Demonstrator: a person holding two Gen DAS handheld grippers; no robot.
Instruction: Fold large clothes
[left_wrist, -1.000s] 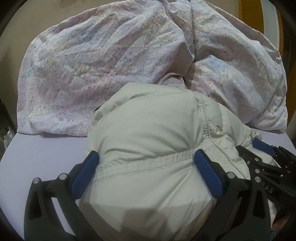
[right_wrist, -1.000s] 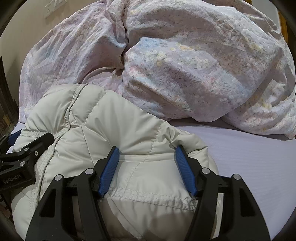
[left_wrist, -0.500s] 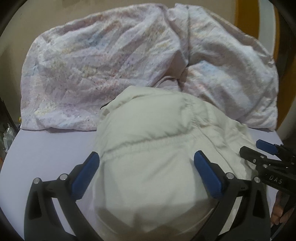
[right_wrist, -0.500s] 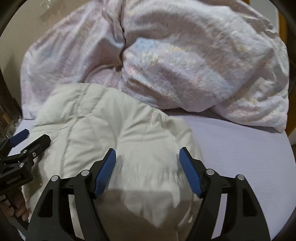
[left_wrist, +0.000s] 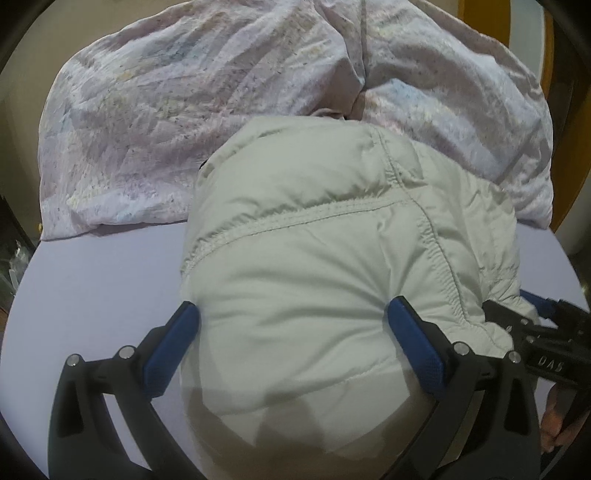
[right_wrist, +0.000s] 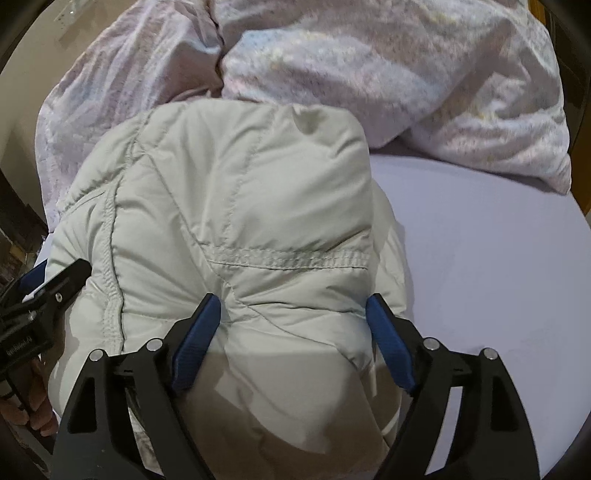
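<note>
Both pairs of blue-padded jaws were spread wide. The left gripper (left_wrist: 291, 325) and right gripper (right_wrist: 293, 315) were pressed against one pale grey-green quilted puffer jacket (left_wrist: 332, 236), apparently to flatten its bundled folds. It was lying near the front edge of one lilac bedsheet (right_wrist: 498, 258), with one crumpled floral duvet (left_wrist: 166, 129) heaped behind.

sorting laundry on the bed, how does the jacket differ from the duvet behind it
The jacket is plain pale grey-green; the duvet is white with a faint pastel speckled print. The jacket is quilted with stitched seams and looks smooth; the duvet is thin-skinned and creased all over. The jacket sits bundled between the left gripper and right gripper; the duvet lies heaped, untouched, along the far side. Both are puffy and rest on the lilac sheet.
</note>
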